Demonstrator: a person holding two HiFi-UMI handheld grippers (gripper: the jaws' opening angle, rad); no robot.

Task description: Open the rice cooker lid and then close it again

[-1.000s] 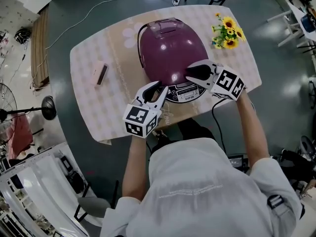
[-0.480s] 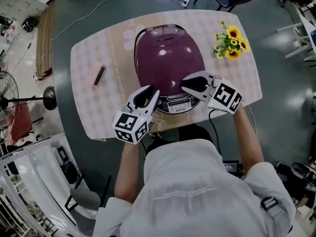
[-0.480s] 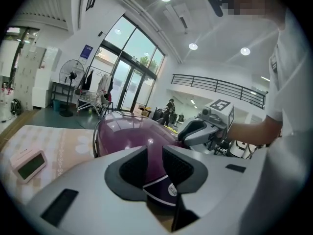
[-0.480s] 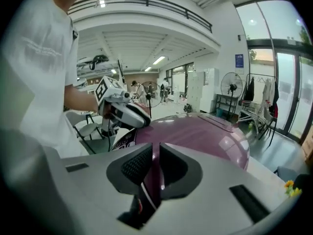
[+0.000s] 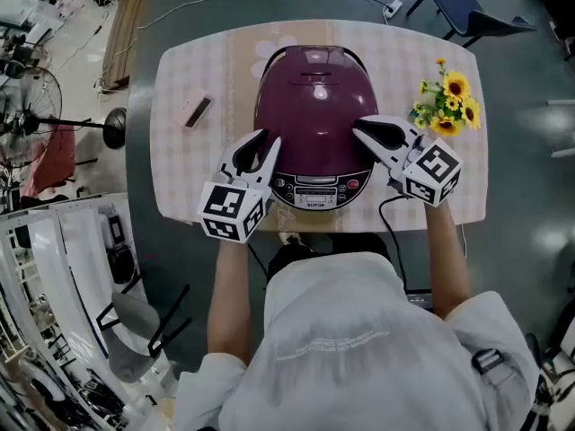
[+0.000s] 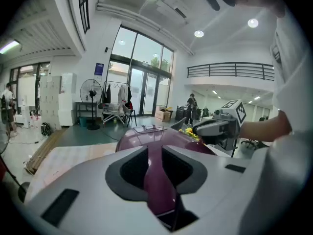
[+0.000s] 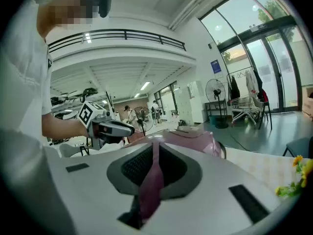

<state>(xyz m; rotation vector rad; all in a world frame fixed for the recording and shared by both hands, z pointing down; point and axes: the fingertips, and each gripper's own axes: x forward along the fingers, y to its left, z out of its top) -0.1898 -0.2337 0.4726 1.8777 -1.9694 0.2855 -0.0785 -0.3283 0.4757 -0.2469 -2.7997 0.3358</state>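
Note:
The purple rice cooker point(image 5: 314, 97) stands in the middle of the table with its lid down and its control panel point(image 5: 313, 189) facing me. My left gripper point(image 5: 260, 144) hovers at the cooker's front left with nothing held. Its jaws have just been closing a little, and a gap remains through which the cooker point(image 6: 146, 138) shows. My right gripper point(image 5: 361, 127) sits at the cooker's front right, beside the lid's edge. Its jaws have just been closing and are down to a thin slit with nothing between them. Each gripper view shows the other gripper: the right gripper point(image 6: 196, 129) and the left gripper point(image 7: 128, 129).
A bunch of sunflowers point(image 5: 446, 104) stands at the table's right edge. A small dark bar point(image 5: 198, 111) lies at the left on the checked tabletop point(image 5: 193, 173). A cable runs off the far edge, a blue chair point(image 5: 467, 16) stands beyond it, and a fan point(image 5: 36, 88) is on the floor at left.
Both grippers drew away from the cooker's front: the right came off the lid's front edge and moved right, and the left moved to the left side. The lid stayed down.

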